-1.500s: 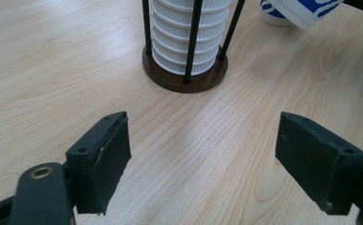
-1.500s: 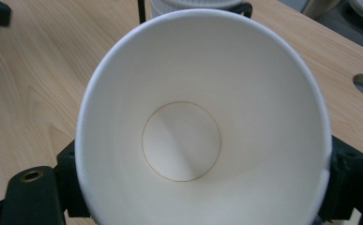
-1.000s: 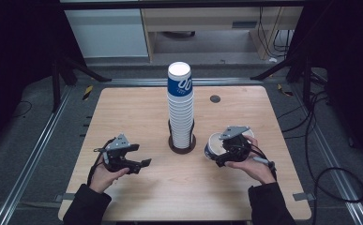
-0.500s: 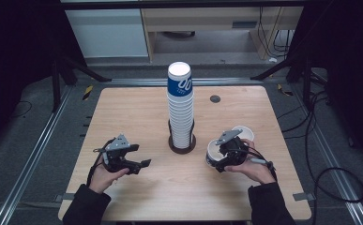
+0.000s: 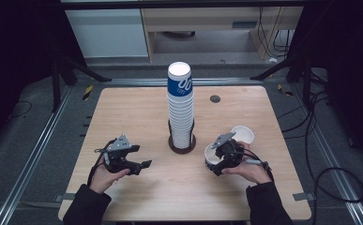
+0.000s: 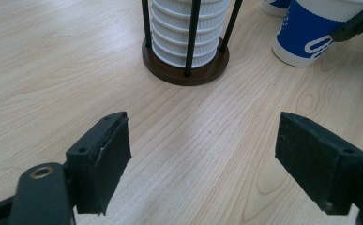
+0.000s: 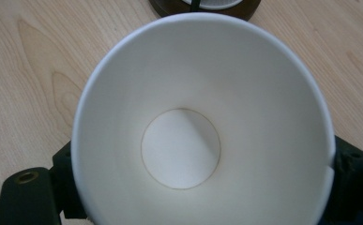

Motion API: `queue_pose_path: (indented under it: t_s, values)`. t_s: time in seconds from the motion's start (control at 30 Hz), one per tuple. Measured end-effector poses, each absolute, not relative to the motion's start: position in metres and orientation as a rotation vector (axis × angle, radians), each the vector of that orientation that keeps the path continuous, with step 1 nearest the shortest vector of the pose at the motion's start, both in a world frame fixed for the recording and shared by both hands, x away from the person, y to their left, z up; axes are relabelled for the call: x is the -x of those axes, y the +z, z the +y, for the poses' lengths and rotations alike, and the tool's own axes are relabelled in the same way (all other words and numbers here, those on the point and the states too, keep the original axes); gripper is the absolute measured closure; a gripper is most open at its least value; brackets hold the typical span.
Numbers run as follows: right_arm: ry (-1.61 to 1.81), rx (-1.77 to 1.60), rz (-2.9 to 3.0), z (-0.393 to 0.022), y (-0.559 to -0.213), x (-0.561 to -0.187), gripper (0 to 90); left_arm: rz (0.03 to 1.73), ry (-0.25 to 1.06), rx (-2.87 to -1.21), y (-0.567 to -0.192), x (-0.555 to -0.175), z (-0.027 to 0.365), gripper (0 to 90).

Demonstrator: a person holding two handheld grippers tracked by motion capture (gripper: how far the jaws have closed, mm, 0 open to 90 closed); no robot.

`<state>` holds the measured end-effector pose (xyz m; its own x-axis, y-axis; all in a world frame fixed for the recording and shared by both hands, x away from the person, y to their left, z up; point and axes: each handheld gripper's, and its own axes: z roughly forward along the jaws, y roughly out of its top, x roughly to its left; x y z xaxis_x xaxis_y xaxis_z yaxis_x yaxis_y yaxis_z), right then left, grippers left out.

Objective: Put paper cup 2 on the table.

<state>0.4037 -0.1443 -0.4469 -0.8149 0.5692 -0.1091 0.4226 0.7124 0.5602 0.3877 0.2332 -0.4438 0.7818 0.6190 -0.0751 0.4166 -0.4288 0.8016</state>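
A tall stack of blue-and-white paper cups [image 5: 180,108] [image 6: 186,28] stands in a dark wire holder [image 5: 181,146] at the table's middle. Right of it, a single paper cup [image 5: 210,153] [image 7: 184,140] [image 6: 306,33] stands upright on the wood, mouth up and empty. My right gripper [image 5: 216,161] reaches around it from the near side with a jaw against each flank. Its jaws have just been opening with the cup still between them. My left gripper [image 5: 144,165] [image 6: 202,154] hovers open over bare wood left of the holder, holding nothing.
A second paper cup [image 5: 242,135] [image 6: 273,5] stands upright just behind the right gripper. A small dark round mark [image 5: 215,99] lies far right on the wooden table [image 5: 137,117]. Metal rails and cables run along the floor on both sides.
The cup in my right gripper went from tilted on its side to upright on the table, slightly nearer the front. The second cup behind it came into sight. The left gripper stayed put.
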Motion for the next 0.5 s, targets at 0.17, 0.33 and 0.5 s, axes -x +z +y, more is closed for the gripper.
queue_pose_path:
  t_s: [0.17,0.33,0.5]
  values:
    - [0.77,-0.76,2.639,-0.144,-0.448,-0.403,11.0,0.77,0.291,-2.084,-0.444,-0.388,0.233,17.7]
    - [0.862,-0.75,2.601,-0.147,-0.441,-0.403,6.3,0.772,0.291,-2.079,-0.444,-0.388,0.234,17.6]
    - [0.987,-0.766,2.536,-0.154,-0.429,-0.4,5.3,0.773,0.293,-2.074,-0.443,-0.388,0.235,17.3]
